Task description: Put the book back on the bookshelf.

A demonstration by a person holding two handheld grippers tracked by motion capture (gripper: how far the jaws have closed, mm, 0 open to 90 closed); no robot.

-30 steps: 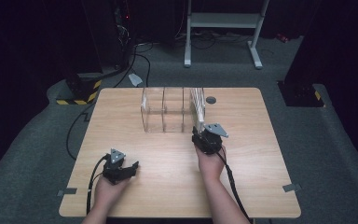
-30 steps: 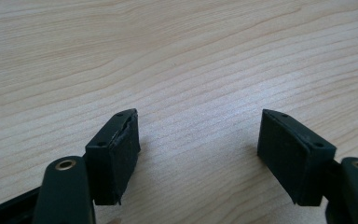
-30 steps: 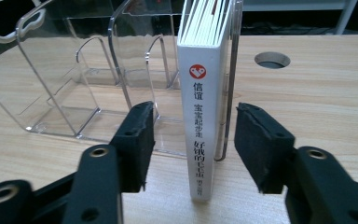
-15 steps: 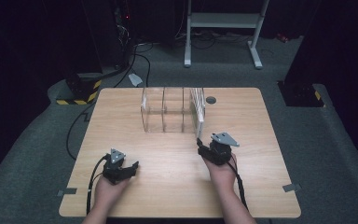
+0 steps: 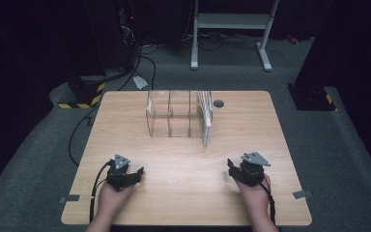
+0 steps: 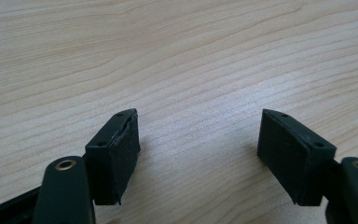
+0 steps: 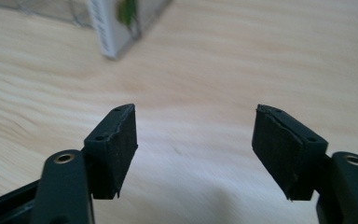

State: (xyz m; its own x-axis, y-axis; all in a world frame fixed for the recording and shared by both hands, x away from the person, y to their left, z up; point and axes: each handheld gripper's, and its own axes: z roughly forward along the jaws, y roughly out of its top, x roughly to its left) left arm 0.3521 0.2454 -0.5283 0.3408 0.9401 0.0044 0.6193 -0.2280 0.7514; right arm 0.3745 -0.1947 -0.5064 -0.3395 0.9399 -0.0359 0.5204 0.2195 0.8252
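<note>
Here, in the high view, the clear acrylic rack with upright dividers [image 5: 174,116] stands at the far middle of the pale wooden table [image 5: 125,125], and a thin white upright card [image 5: 206,118] sits in its right-end slot, long axis running away from the person. The right gripper [image 5: 232,166] rests at the near edge, nearer the card than the left gripper [image 5: 137,173]; the card lies ahead and to its left. In the left gripper view, the jaws stand spread over bare wood. In the right gripper view, the jaws are likewise spread and empty, with the card's near edge [image 7: 109,32] blurred at upper left, well apart.
</note>
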